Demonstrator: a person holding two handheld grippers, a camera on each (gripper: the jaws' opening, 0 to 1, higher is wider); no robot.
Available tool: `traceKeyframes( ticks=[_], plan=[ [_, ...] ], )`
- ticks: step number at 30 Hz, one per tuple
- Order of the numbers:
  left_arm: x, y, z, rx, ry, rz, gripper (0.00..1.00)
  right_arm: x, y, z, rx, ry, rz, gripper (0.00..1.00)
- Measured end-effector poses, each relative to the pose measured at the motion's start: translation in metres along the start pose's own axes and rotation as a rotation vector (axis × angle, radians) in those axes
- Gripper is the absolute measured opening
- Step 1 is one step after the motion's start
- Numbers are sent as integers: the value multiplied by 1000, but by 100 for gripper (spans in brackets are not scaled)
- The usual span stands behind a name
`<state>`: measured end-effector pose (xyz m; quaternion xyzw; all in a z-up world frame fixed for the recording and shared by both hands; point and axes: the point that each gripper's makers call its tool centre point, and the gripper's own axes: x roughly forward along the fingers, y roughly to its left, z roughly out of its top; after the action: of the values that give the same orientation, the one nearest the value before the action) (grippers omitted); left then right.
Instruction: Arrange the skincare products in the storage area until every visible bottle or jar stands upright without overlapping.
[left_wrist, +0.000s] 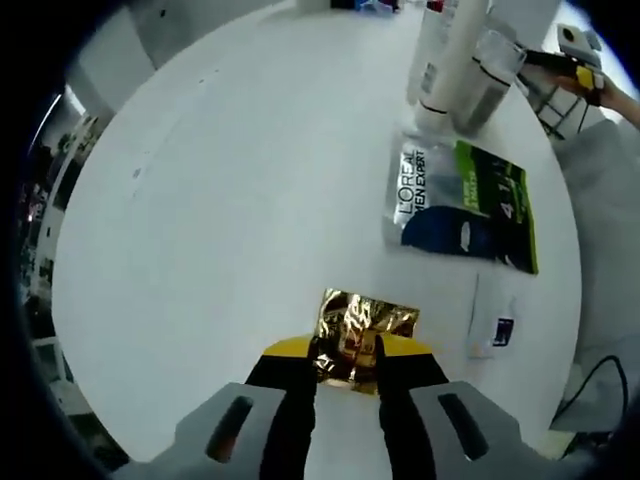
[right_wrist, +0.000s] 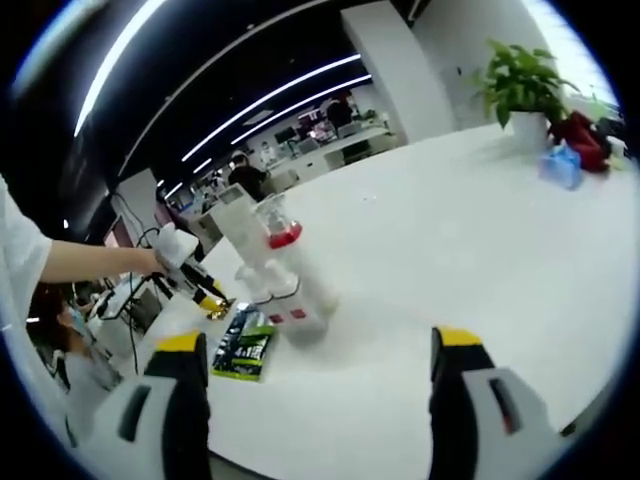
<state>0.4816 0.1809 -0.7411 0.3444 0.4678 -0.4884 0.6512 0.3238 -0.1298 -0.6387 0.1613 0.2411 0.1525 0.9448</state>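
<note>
Gold crinkly foil packet looked light and bendy, pinched at its edge by the left gripper fingers, while the right gripper fingers stood wide apart.

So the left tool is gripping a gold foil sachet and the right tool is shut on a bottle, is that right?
Not quite. The right tool is open, its jaws wide apart with nothing between them, as the right gripper view shows; the bottles stand farther off on the white table. The left tool is indeed shut on the gold foil sachet.
</note>
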Motion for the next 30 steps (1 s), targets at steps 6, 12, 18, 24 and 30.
traceKeyframes(
  ticks=[6, 12, 18, 24, 30],
  plan=[
    [-1, -10, -4, 52, 32, -17, 39, -1, 0, -1, 4, -2, -2, 93],
    [-4, -22, -6, 163, 68, -26, 42, -1, 0, -1, 8, -4, -4, 93],
    [-3, -29, -12, 302, 122, -34, 44, 0, 1, -1, 7, -4, 0, 93],
    [-1, -32, -6, 337, 120, -46, 45, 1, 1, 0, 3, -1, 0, 93],
    [1, -33, -1, 354, 130, -50, 46, 1, 1, 0, 7, -5, -3, 93]
  ],
)
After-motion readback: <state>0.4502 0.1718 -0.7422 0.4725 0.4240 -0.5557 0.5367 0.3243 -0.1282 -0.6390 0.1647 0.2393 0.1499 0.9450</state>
